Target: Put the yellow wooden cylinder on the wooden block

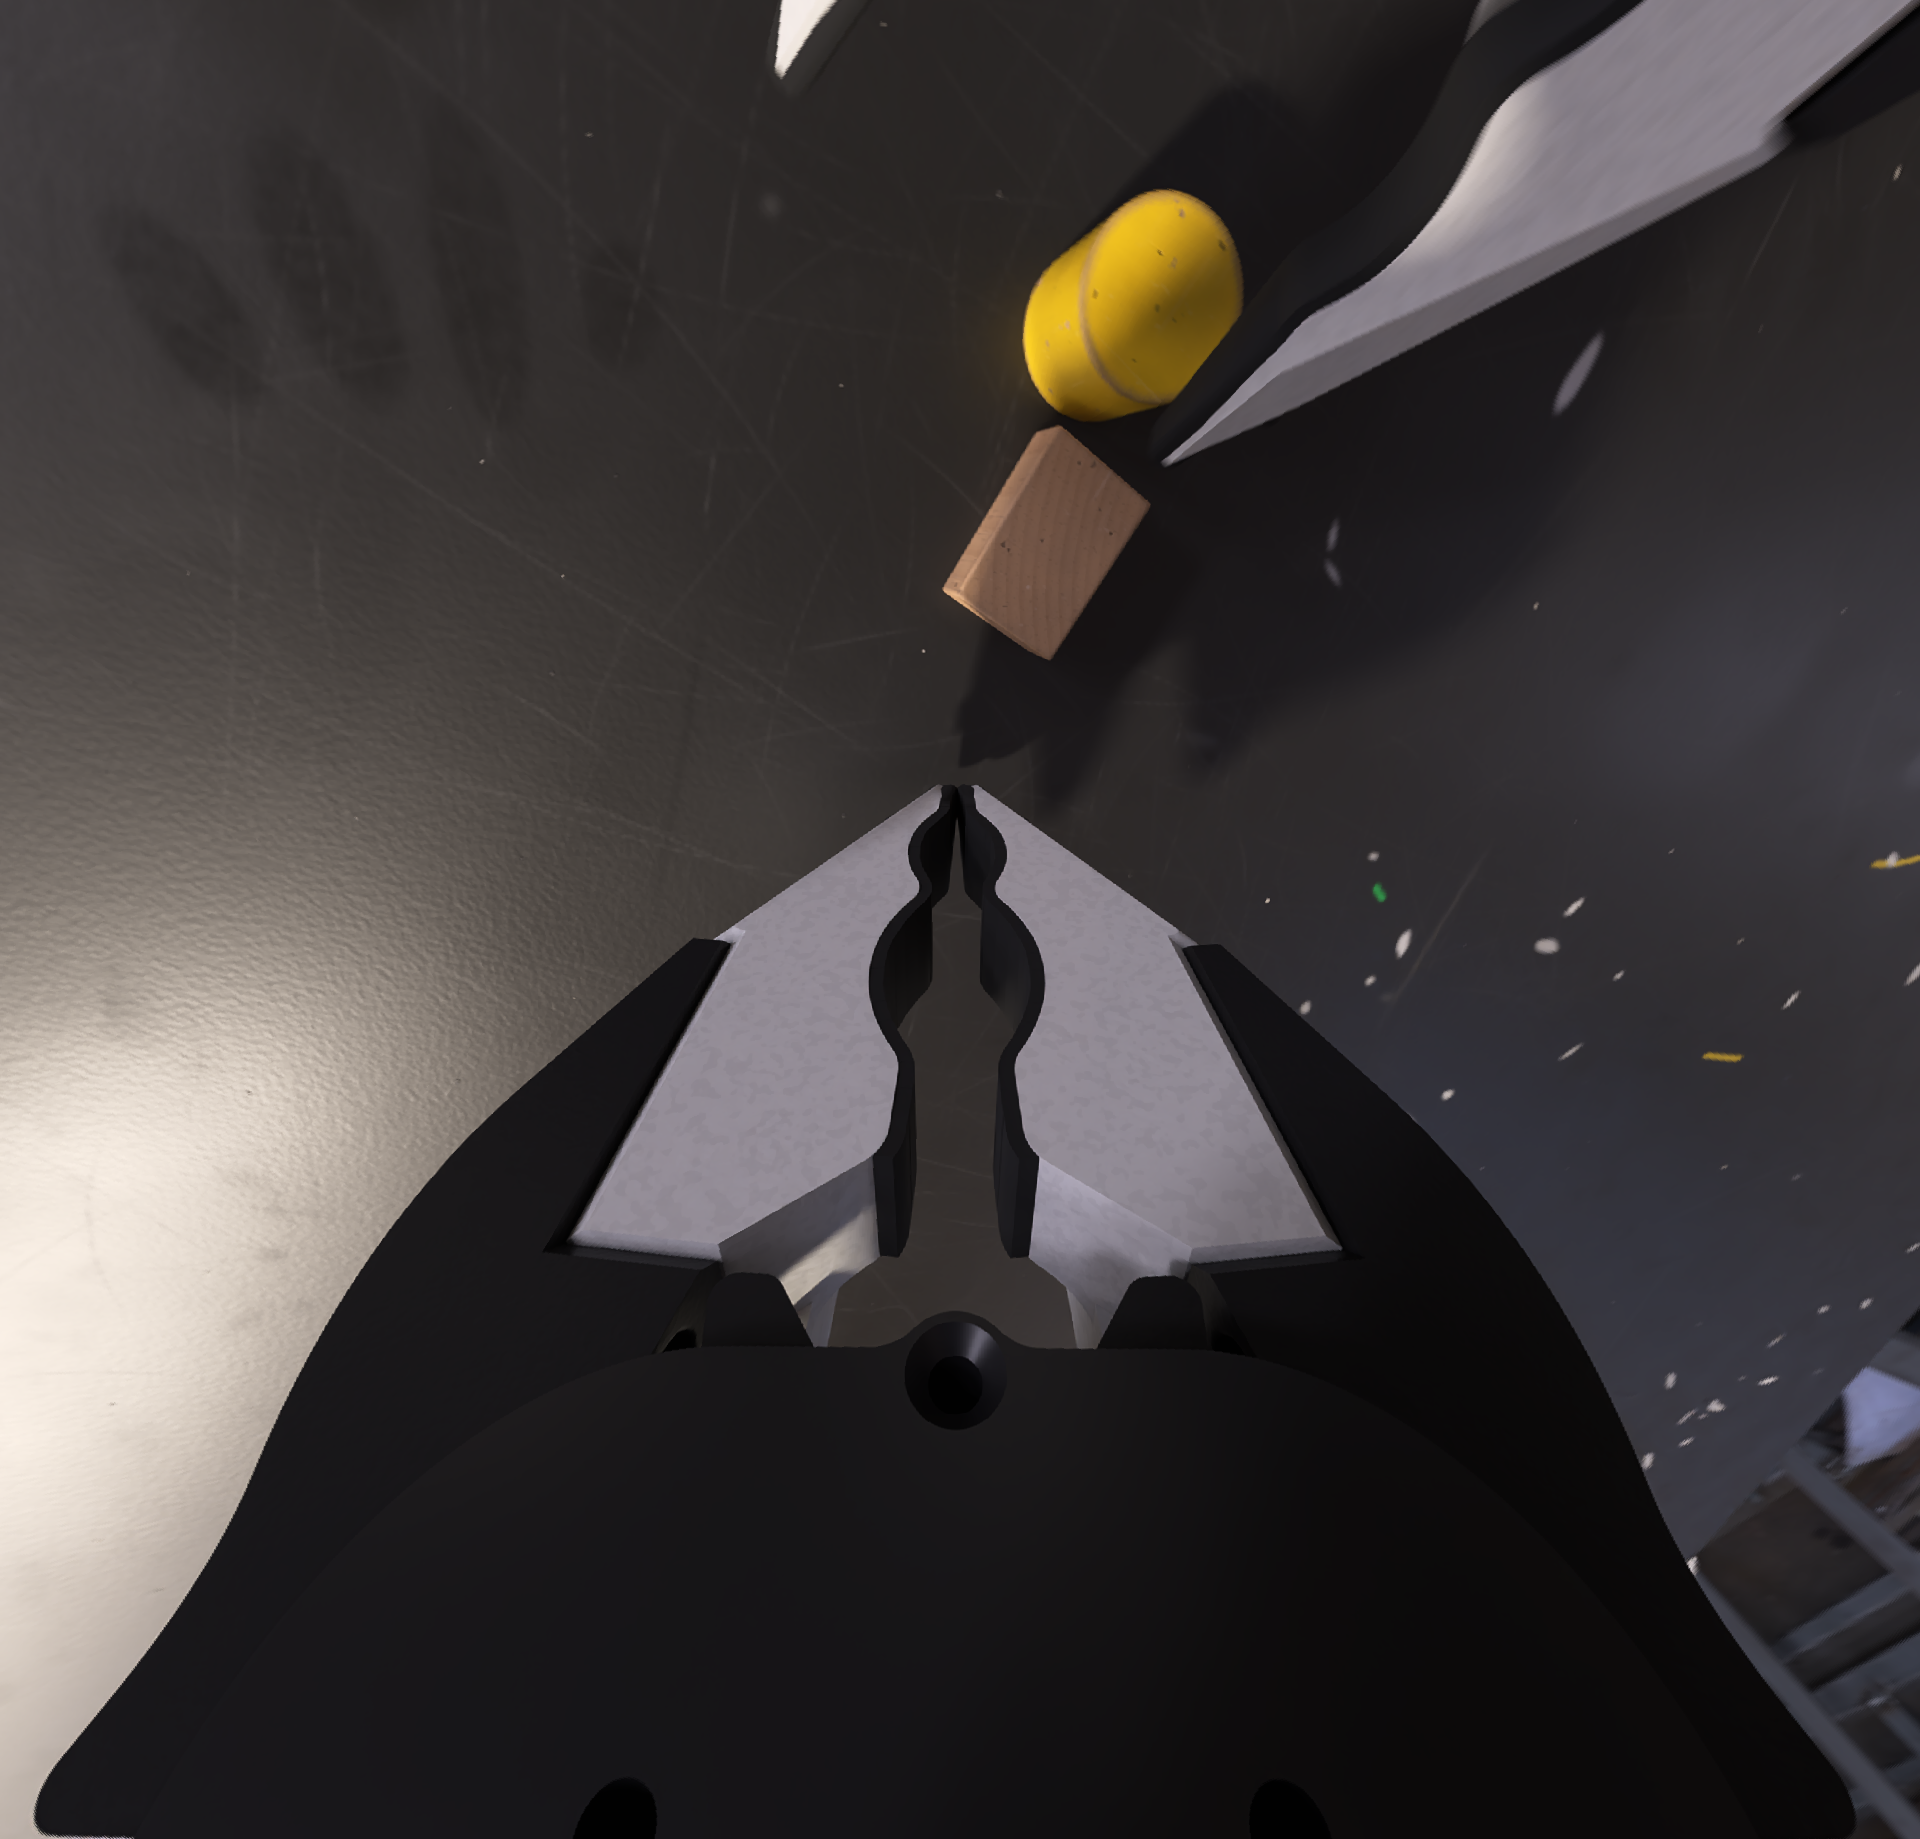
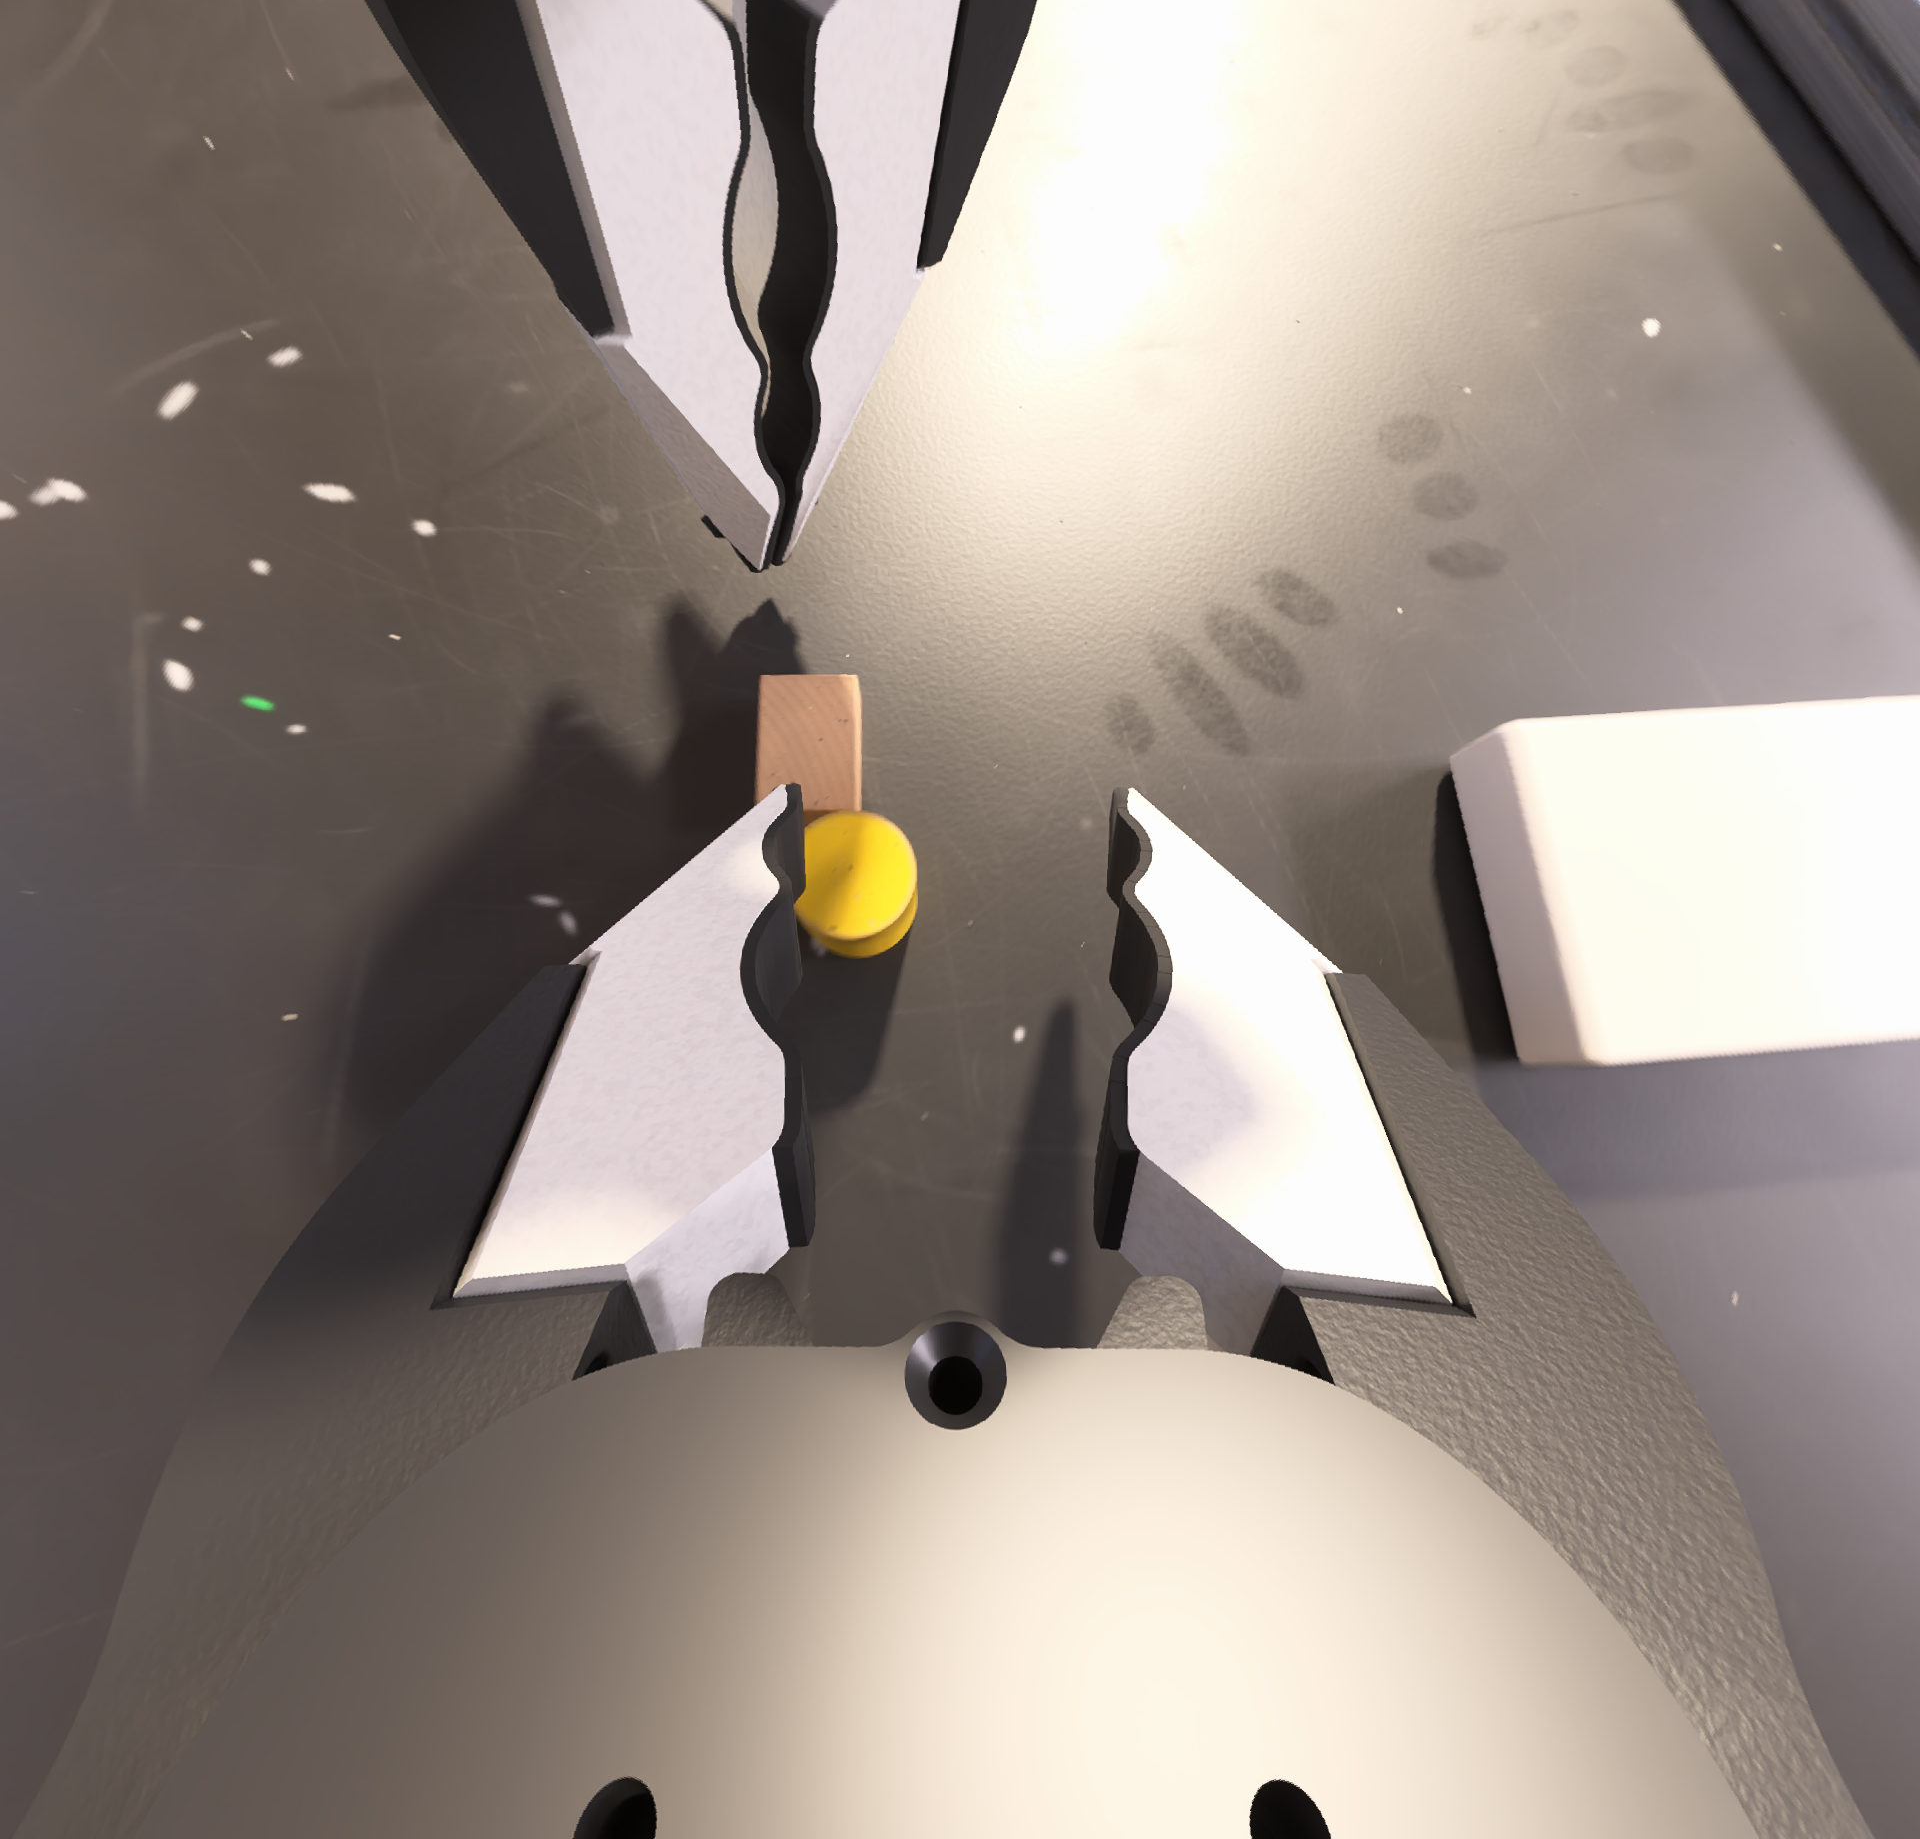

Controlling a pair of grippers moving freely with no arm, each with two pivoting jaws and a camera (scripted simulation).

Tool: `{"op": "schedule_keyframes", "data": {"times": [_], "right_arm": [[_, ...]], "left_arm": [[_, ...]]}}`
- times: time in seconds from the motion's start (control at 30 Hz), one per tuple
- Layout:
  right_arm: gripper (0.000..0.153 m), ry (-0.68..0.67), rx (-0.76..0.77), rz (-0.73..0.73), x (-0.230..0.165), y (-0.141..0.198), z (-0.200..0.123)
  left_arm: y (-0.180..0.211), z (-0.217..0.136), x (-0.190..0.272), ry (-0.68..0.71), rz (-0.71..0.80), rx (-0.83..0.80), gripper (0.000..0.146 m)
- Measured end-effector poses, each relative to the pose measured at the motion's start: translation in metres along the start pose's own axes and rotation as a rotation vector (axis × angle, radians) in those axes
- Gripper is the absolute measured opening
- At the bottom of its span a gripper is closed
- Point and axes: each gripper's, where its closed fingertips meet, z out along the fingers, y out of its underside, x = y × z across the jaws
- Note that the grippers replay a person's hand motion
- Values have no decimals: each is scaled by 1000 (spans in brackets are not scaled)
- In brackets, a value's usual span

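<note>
- The yellow wooden cylinder (image 2: 854,885) lies on the dark, scratched desk (image 2: 1299,355), touching or just short of the near end of the wooden block (image 2: 810,745); it is not on top of the block.
- In the left wrist view the cylinder (image 1: 1132,306) appears tipped on its side just beyond the block (image 1: 1047,540), which lies flat and slanted across the desk (image 1: 416,542).
- The right gripper (image 2: 956,802) hangs over the desk with its jaws released and spread wide, holding nothing.
- The cylinder sits just inside the right gripper's left finger, close against the inner pad near its tip; the right finger stands well apart from it.
- From the left wrist view one finger of the right gripper (image 1: 1174,459) reaches in from the upper right, its tip just beside the cylinder and the far corner of the block.
- The left gripper (image 1: 957,790) has its jaws clenched, tips together, with nothing between them.
- It points at the block from the opposite side; in the right wrist view the left gripper (image 2: 774,558) hovers past the far end of the block, its shadow falling on the desk between them.
- A white rectangular block (image 2: 1704,875) rests on the desk to the right, well apart from the wooden pieces.
- Pale specks and smudged fingerprints mark the desk surface on both sides.
</note>
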Motion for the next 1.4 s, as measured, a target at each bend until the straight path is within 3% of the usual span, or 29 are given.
{"op": "schedule_keyframes", "data": {"times": [0.1, 0.27, 0.4, 0.77, 0.9, 1.07, 1.2, 1.4], "right_arm": [[58, -29, 24, 32, -13, 1, -14], [59, 29, -40, -51, -18, 17, -1], [47, -100, -70, 54, -32, 20, 8], [26, -32, -29, 31, -24, 16, -1], [27, -124, -26, 96, -36, 16, 1], [27, -54, 7, 85, -36, 14, -11], [27, -78, 135, 123, -37, -6, -21], [27, -94, 101, 47, -43, -14, 4]], "left_arm": [[1, 1, 3, -12, 79, -18, 0], [3, 1, 6, 13, 118, -29, 0], [4, 1, 6, 24, 88, -29, 0], [12, 0, 7, 38, 91, -35, 0], [11, 0, 6, 29, 100, -41, 0], [4, 0, 1, -10, 155, -25, 0], [-2, -2, 5, -15, 199, -12, 0], [-3, 2, 5, -36, 210, -21, 0]]}}
